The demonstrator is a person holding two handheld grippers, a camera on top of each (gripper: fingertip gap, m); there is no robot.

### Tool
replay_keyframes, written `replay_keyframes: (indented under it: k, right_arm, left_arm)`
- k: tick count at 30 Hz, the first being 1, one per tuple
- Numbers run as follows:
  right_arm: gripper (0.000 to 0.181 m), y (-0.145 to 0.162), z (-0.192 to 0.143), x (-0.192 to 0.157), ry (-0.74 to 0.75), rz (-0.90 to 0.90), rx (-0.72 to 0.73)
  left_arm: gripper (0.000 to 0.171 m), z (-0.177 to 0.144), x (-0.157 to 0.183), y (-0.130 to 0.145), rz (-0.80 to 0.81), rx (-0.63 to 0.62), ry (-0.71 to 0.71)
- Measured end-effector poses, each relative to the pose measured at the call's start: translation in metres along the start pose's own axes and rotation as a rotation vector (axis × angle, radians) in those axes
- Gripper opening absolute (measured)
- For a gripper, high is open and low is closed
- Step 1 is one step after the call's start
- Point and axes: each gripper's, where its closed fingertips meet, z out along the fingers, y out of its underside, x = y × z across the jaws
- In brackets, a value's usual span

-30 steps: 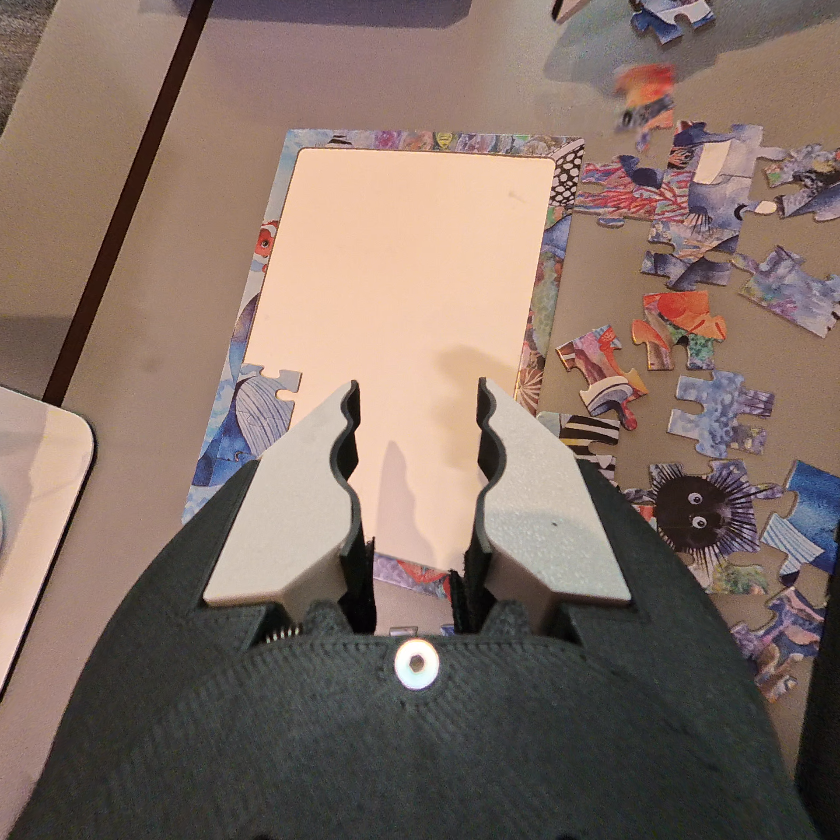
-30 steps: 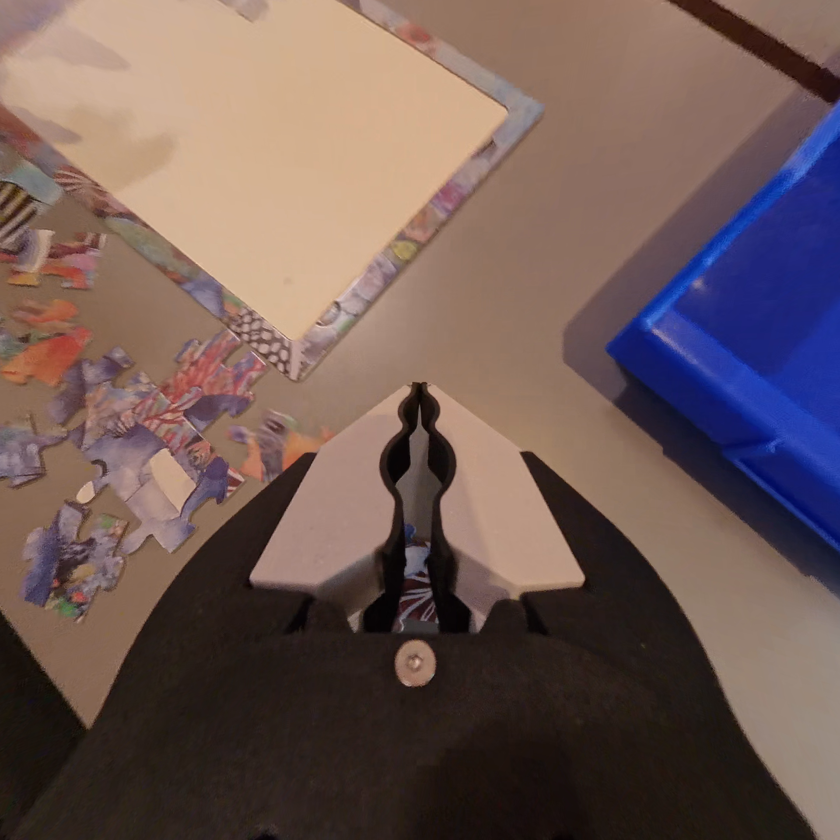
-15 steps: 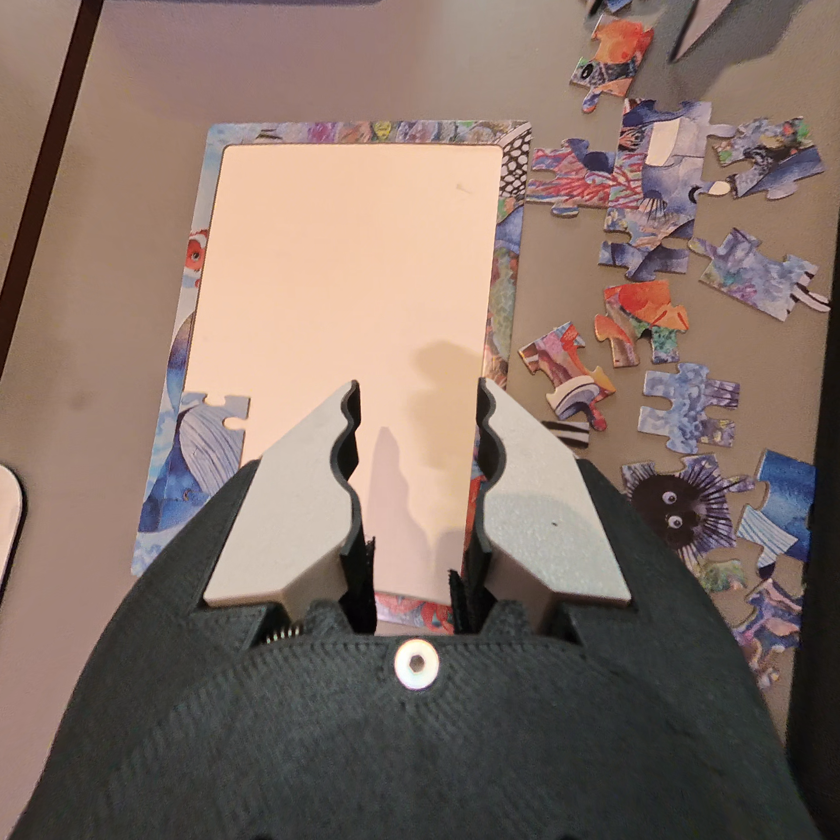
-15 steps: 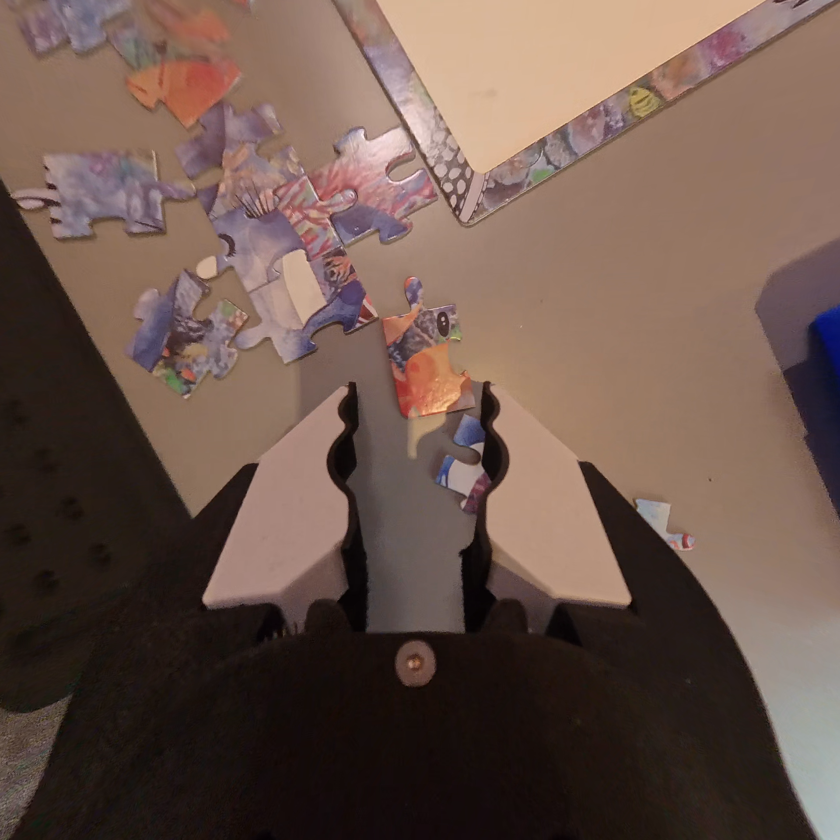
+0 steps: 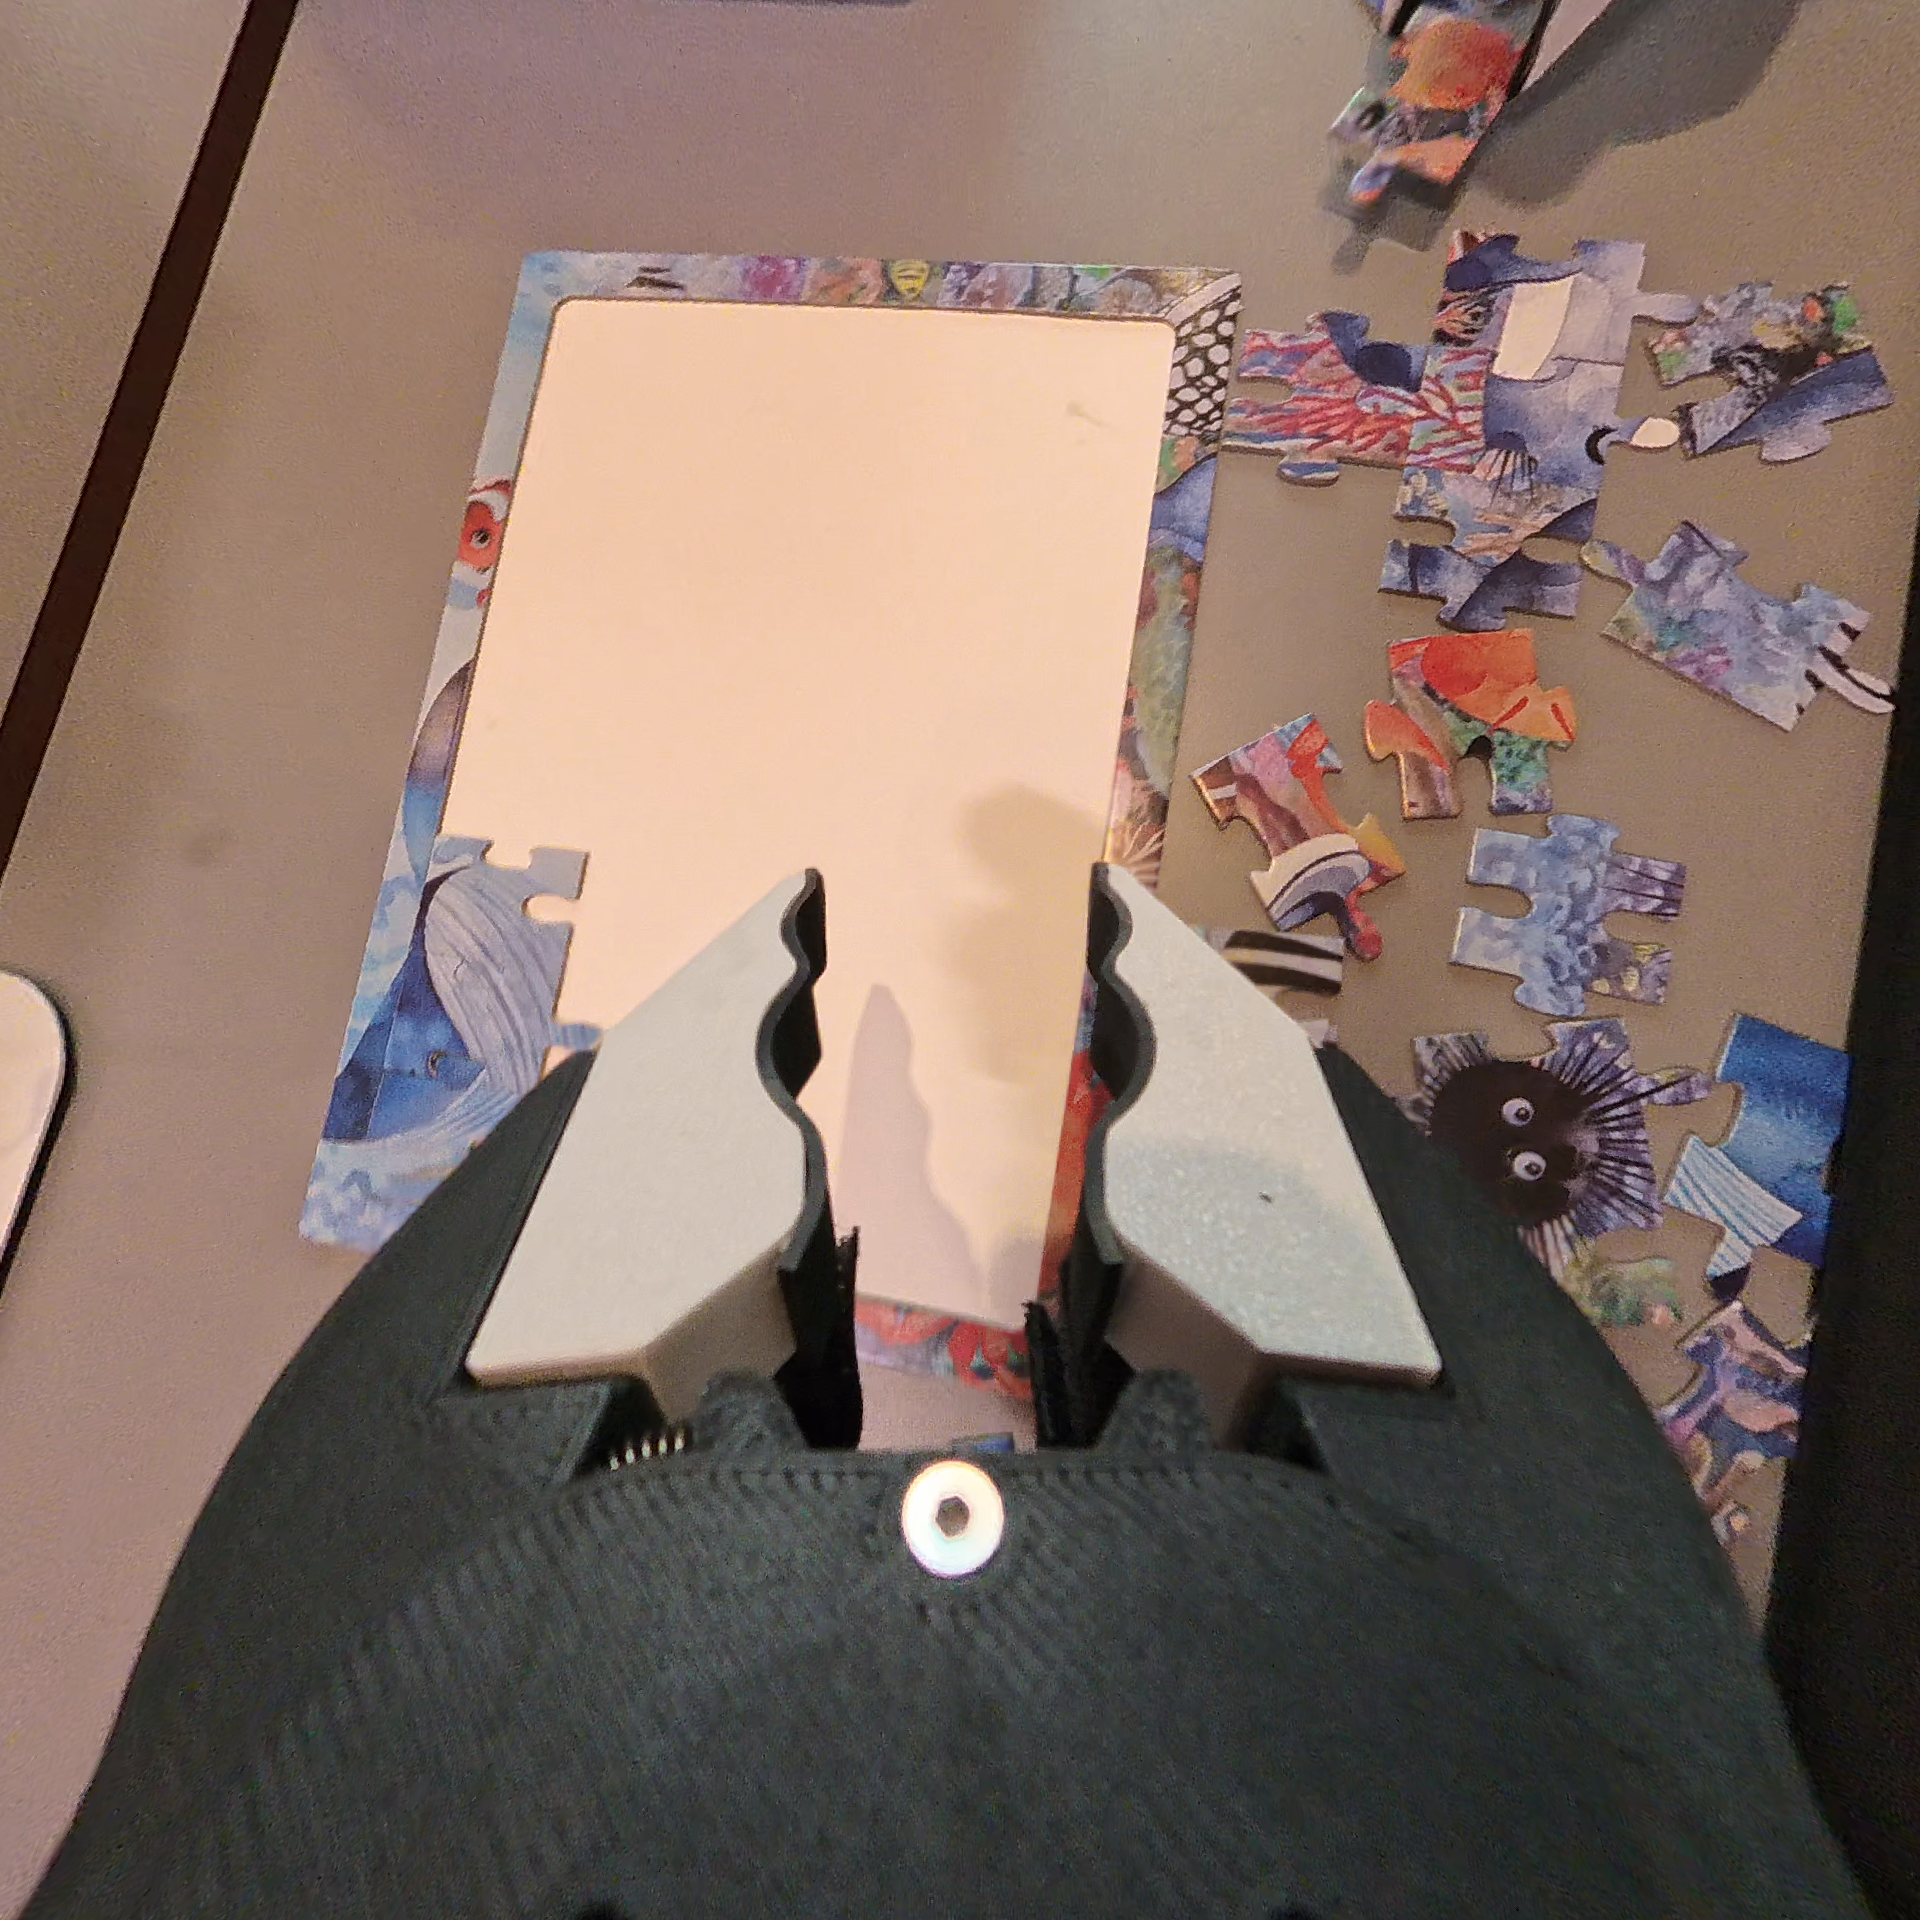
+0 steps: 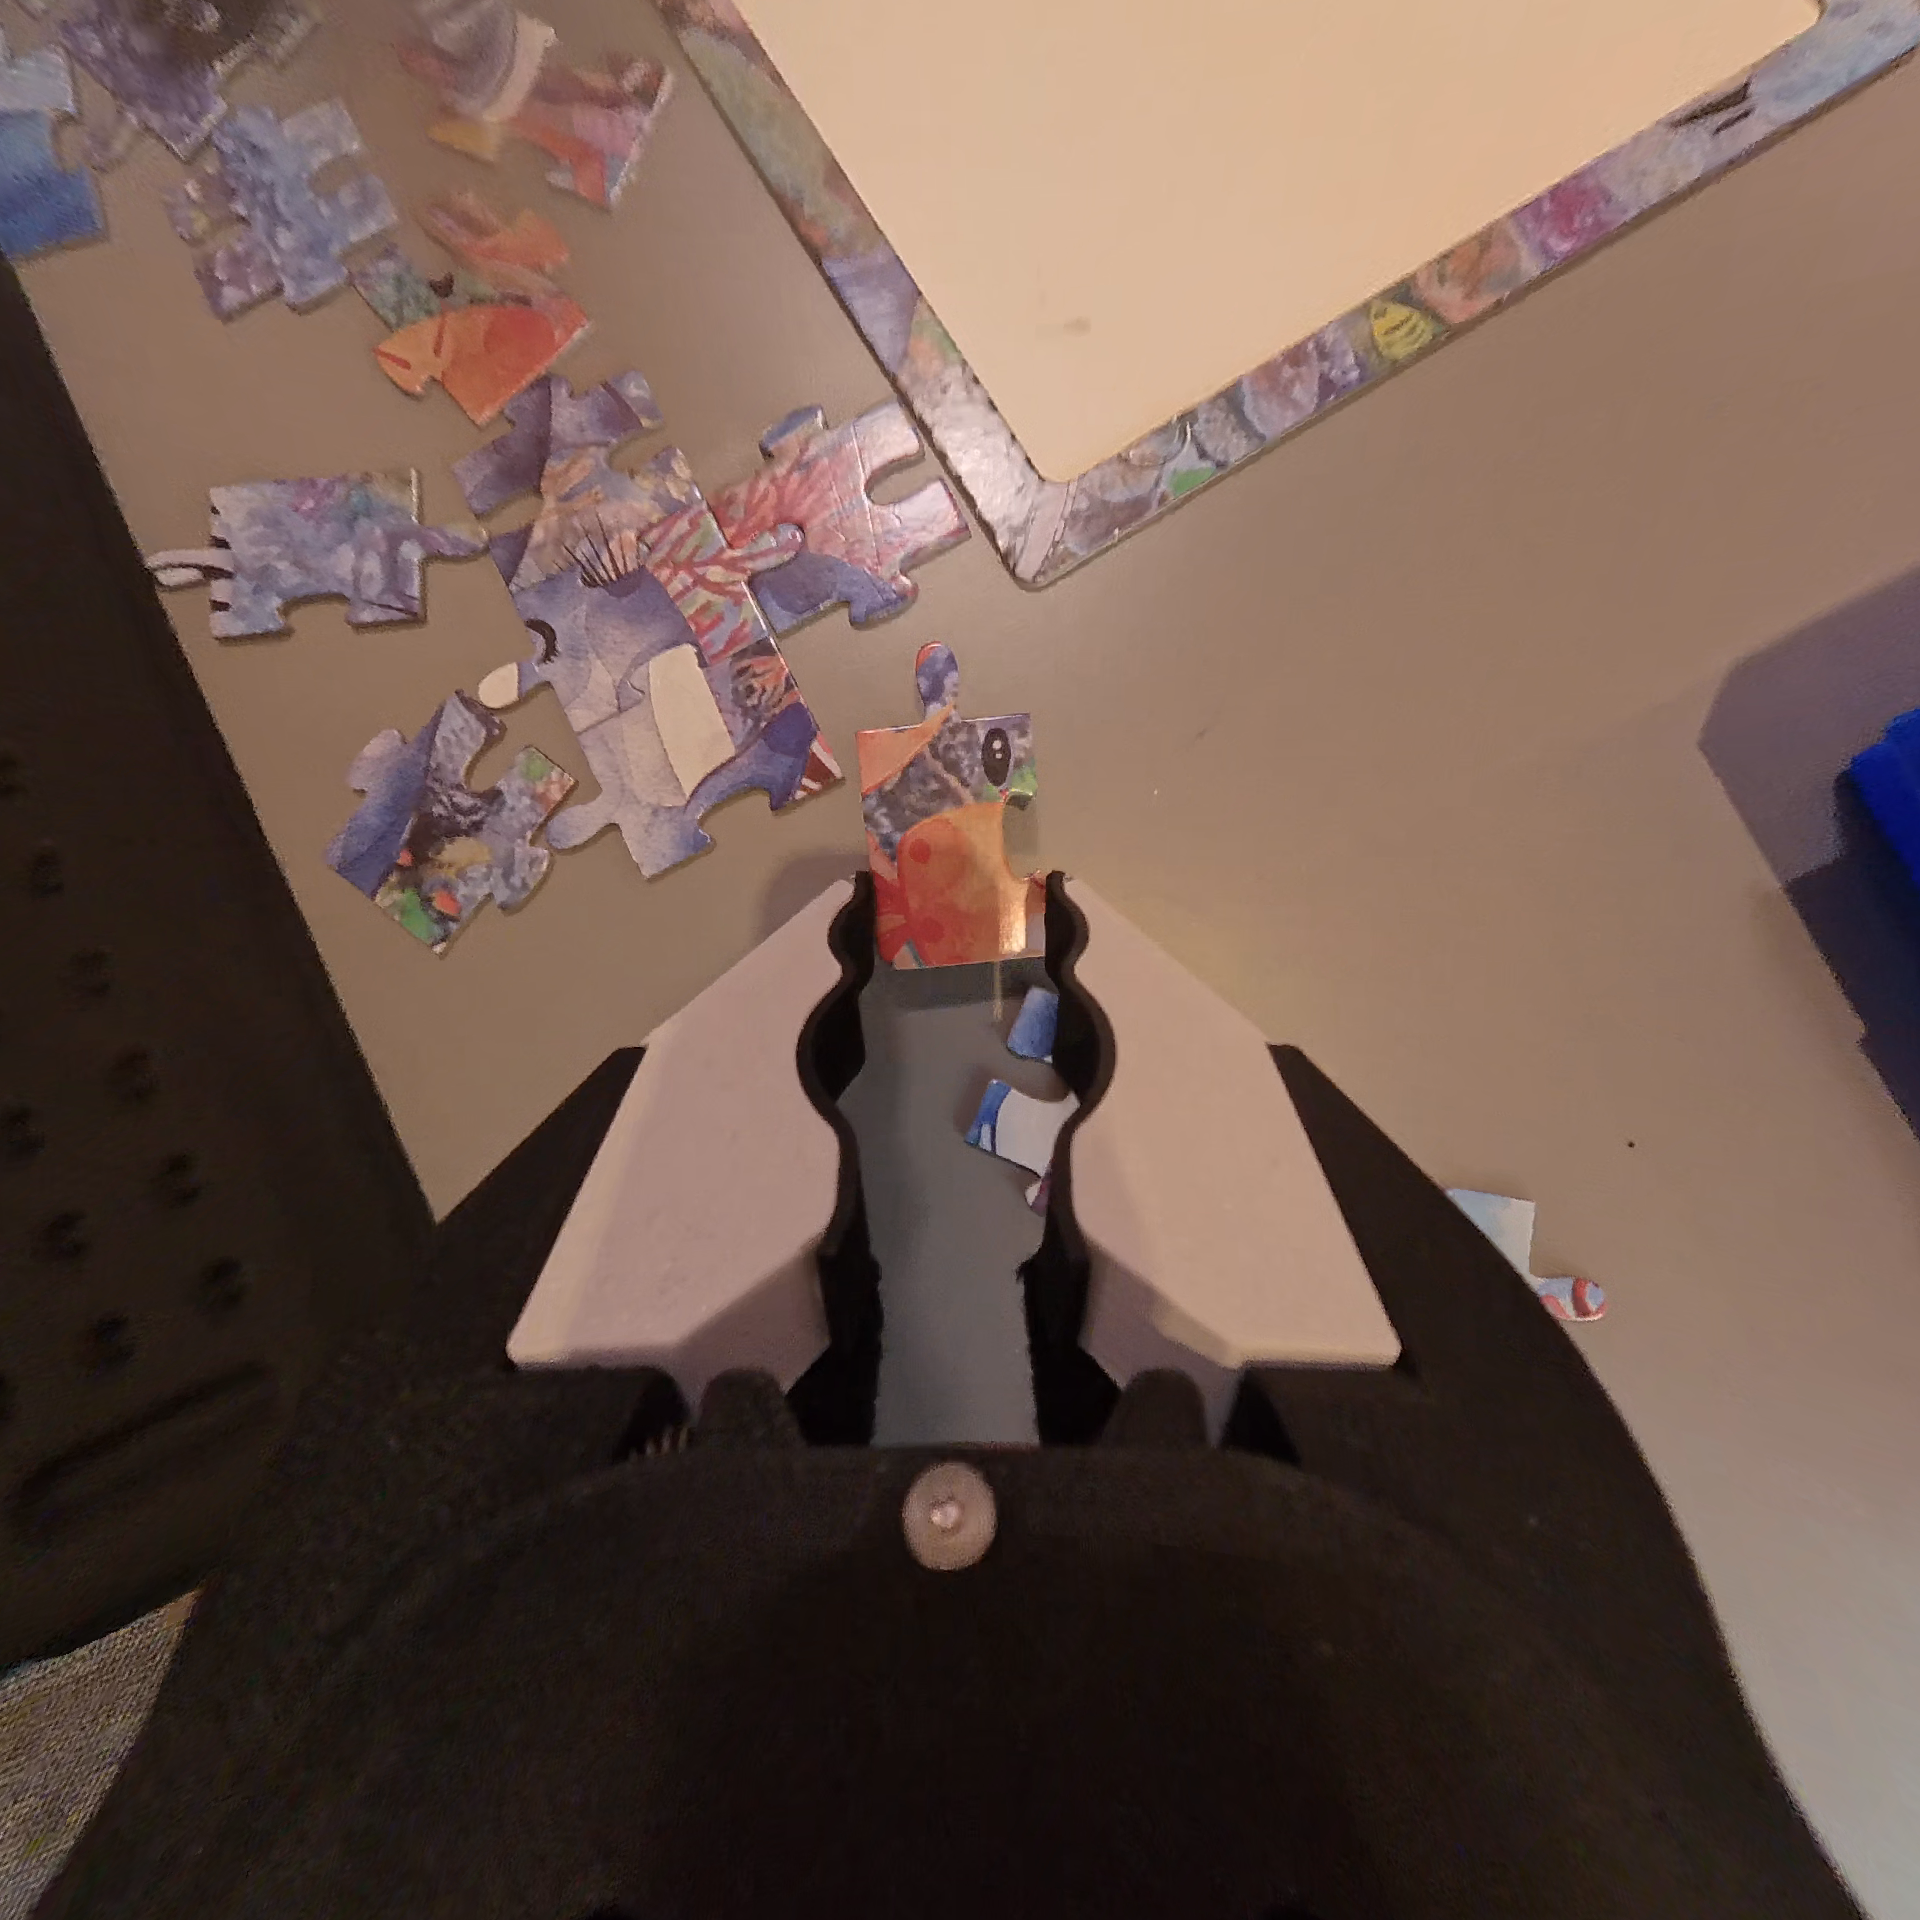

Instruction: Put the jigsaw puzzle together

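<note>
The left gripper [image 5: 958, 883] hovers over the puzzle frame [image 5: 1179, 582] on a grey-brown table [image 5: 831, 135], its fingers spread and holding nothing. Only the left wrist view takes in the whole frame: a pale blank bed inside a sea-life border, with a single whale piece [image 5: 468, 997] seated at its near left corner. Loose pieces lie scattered to the frame's right, among them a joined blue cluster [image 5: 1507, 416] and a black spiky-creature piece [image 5: 1538, 1143].

The right wrist view alone shows the right gripper [image 6: 951, 883] closely: its fingers stand partly apart around the near edge of an orange fish piece [image 6: 945, 821], which lies just short of the frame's corner. Whether the pads touch the piece cannot be told. In the left wrist view that piece [image 5: 1429, 94] appears blurred at the top edge. A blue bin [image 6: 1886, 821], cut off at the right edge, shows only here.

Two small bluish pieces [image 6: 1023, 1117] sit half hidden behind the right finger; another [image 6: 1527, 1262] peeks out beside the gripper body. A dark seam [image 5: 135, 374] crosses the table at left, and a pale rounded board [image 5: 21, 1101] is cut off there. A dark edge [image 6: 125, 1039] borders the table.
</note>
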Motion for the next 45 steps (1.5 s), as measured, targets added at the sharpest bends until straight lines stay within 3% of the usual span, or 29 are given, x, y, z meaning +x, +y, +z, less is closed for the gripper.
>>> replay_keyframes:
  k: [3, 7, 11, 16, 19, 25, 29, 31, 39, 43, 45]
  right_arm:
    - [0.030, -0.022, -0.007, -0.003, -0.014, -0.010, 0.062]
    - [0.031, -0.074, 0.003, -0.011, -0.059, -0.042, 0.113]
    - [0.031, -0.120, 0.053, -0.015, -0.109, -0.049, 0.048]
    - [0.032, -0.149, 0.121, -0.013, -0.109, -0.013, -0.067]
    - [0.043, -0.162, 0.129, -0.027, -0.168, -0.023, -0.071]
    - [0.037, -0.143, 0.105, -0.013, -0.193, 0.007, -0.117]
    - [0.026, -0.138, 0.117, -0.018, -0.192, -0.015, -0.134]
    - [0.016, -0.143, 0.122, -0.024, -0.204, -0.020, -0.127]
    - [0.005, -0.174, 0.151, -0.063, -0.301, -0.090, -0.135]
    - [0.008, -0.199, 0.164, -0.096, -0.461, -0.113, -0.104]
    - [0.016, -0.209, 0.165, -0.092, -0.429, -0.135, -0.083]
  left_arm:
    - [0.049, -0.014, -0.014, 0.012, -0.047, 0.010, -0.044]
    - [0.049, -0.033, -0.036, 0.040, -0.144, -0.003, -0.099]
    - [0.048, -0.043, -0.038, 0.068, -0.192, -0.040, -0.105]
    - [0.047, -0.044, -0.026, 0.095, -0.223, -0.076, -0.057]
    - [0.047, -0.047, -0.024, 0.106, -0.228, -0.079, -0.047]
    - [0.046, -0.042, -0.011, 0.123, -0.232, -0.087, 0.029]
    - [0.045, -0.034, -0.004, 0.128, -0.212, -0.105, 0.063]
    - [0.043, -0.032, -0.002, 0.125, -0.204, -0.093, 0.065]
    - [0.043, -0.028, 0.000, 0.122, -0.187, -0.079, 0.054]
    - [0.043, -0.027, 0.001, 0.119, -0.189, -0.064, 0.057]
    - [0.042, -0.027, 0.001, 0.120, -0.188, -0.064, 0.059]
